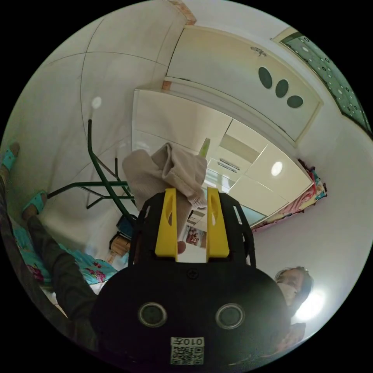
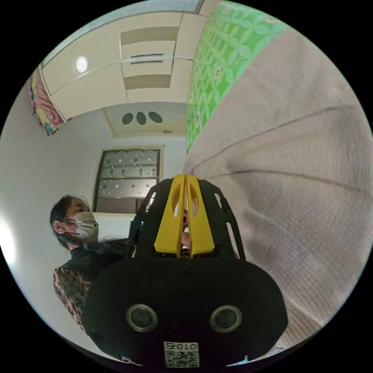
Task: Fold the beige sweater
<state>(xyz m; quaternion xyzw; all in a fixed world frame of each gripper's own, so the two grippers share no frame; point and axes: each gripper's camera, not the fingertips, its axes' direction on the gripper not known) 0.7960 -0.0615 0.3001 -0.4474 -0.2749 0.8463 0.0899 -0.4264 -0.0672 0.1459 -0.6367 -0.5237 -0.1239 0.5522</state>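
Note:
A bunched, ribbed part of the beige sweater [image 1: 165,173] hangs at the tips of my left gripper [image 1: 191,194]. Its yellow jaws stand apart. A narrow strip of the knit runs down between them along one jaw, and a gap shows beside the other jaw. In the right gripper view the broad body of the beige sweater [image 2: 287,186] spreads across the right side, pulled into long creases. My right gripper [image 2: 185,179] has its jaws pressed together at the sweater's edge, where the creases meet.
A person in a face mask [image 2: 79,227] stands close behind the grippers, also seen low in the left gripper view as a person [image 1: 293,283]. Cream wardrobe doors [image 1: 233,155], a green metal frame [image 1: 103,182], a green patterned cloth [image 2: 221,66] and a person's sandalled feet [image 1: 33,202] surround the work.

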